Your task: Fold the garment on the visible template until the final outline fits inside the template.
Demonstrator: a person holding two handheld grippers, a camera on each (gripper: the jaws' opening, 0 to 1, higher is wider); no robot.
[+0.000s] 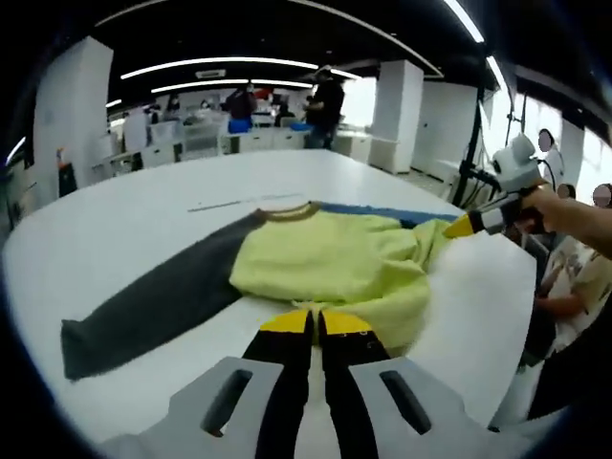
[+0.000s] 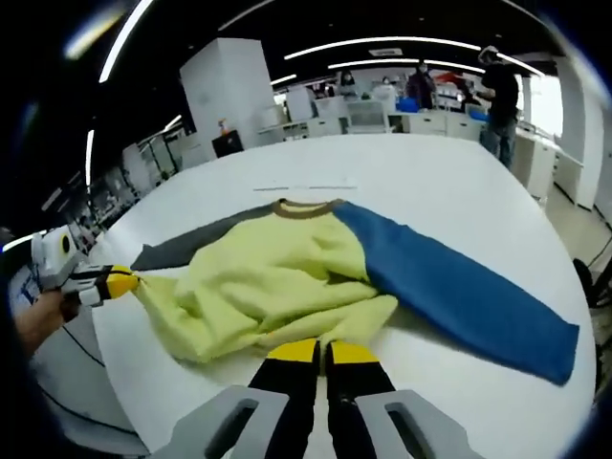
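- Lying on a white table [image 1: 124, 215], the garment [image 1: 335, 263] has a yellow body, a grey sleeve [image 1: 153, 306] and a blue sleeve [image 2: 459, 287], with a brown collar [image 2: 306, 207] at the far side.
- Beyond the table stand white pillars, benches with clutter, and people [image 1: 325, 105] at the back of the room; nothing lies on the table around the garment except a thin pale strip [image 2: 306, 185] past the collar.
- The left gripper [image 1: 314, 323] has its yellow-tipped jaws closed together on the bunched yellow hem at the near edge.
- The right gripper [image 2: 325, 352] likewise has its jaws pressed together on the yellow hem.
- In the left gripper view the other gripper comes in from the right, pinching a yellow corner; the grey sleeve shows at full length, the blue one as a sliver.
- The right gripper view shows the blue sleeve spread out whole, and the grey one mostly hidden behind the body.
- No template outline can be made out.
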